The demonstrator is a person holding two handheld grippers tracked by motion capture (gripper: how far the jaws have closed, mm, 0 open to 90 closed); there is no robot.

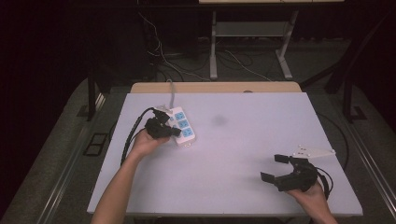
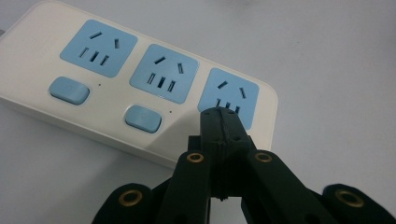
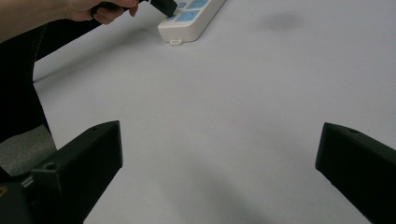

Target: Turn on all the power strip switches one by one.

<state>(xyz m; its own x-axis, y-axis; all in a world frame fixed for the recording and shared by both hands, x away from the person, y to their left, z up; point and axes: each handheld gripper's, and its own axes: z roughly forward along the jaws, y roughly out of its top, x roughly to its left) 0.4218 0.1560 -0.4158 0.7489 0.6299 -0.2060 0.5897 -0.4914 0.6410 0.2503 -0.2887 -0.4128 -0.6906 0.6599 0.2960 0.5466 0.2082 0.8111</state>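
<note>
The left gripper [image 2: 219, 112] has its jaws pressed fully together, holding nothing, with its tip down on the power strip [image 2: 116, 84] at the near-end socket [image 2: 229, 95], over where that socket's switch would sit. The strip is white, with three blue sockets in a row; blue switch buttons [image 2: 69, 90] show below the other two. It lies on the left part of the white table [image 1: 233, 154], angled, with its grey cord running off the far edge.

The work looks like pressing a switch with the closed tip. Whether the button is already pushed in cannot be told, since the tip covers that spot. The other two buttons sit untouched. No plug is in any socket.

The right gripper [image 1: 274, 168] rests well apart, near the table's front right corner, jaws spread wide and empty, pointing across the bare table toward the strip. A small white bracket [image 1: 313, 152] lies just beyond it.

A faint dark smudge [image 1: 218, 120] marks the table to the right of the strip. Beyond the table, cables and a metal stand's legs sit on the dark floor. Nothing blocks the strip; only the left gripper's own black cable trails beside it.
</note>
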